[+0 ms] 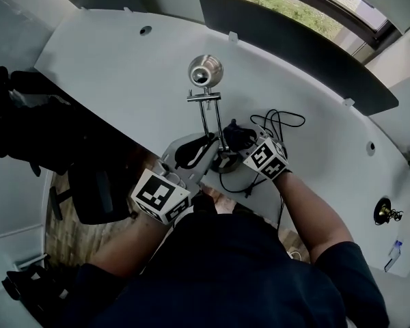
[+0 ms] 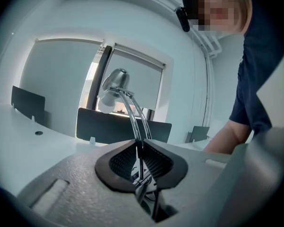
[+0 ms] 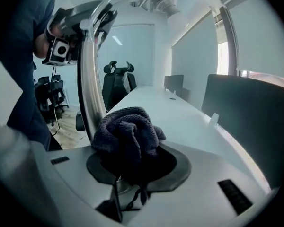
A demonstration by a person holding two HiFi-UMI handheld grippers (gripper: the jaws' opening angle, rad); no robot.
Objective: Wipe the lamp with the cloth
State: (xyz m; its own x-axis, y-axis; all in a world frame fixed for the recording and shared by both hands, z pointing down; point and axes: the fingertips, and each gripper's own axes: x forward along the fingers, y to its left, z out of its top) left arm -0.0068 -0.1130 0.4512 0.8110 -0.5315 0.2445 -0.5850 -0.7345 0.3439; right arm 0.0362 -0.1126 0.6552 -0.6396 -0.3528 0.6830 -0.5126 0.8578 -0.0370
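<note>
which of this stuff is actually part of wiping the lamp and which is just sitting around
In the job:
lamp, gripped at its thin rods by the left tongs
dark cloth, bunched in the right tongs

Just lying about:
black office chair
dark desk divider
small dark object near the desk's right edge
</note>
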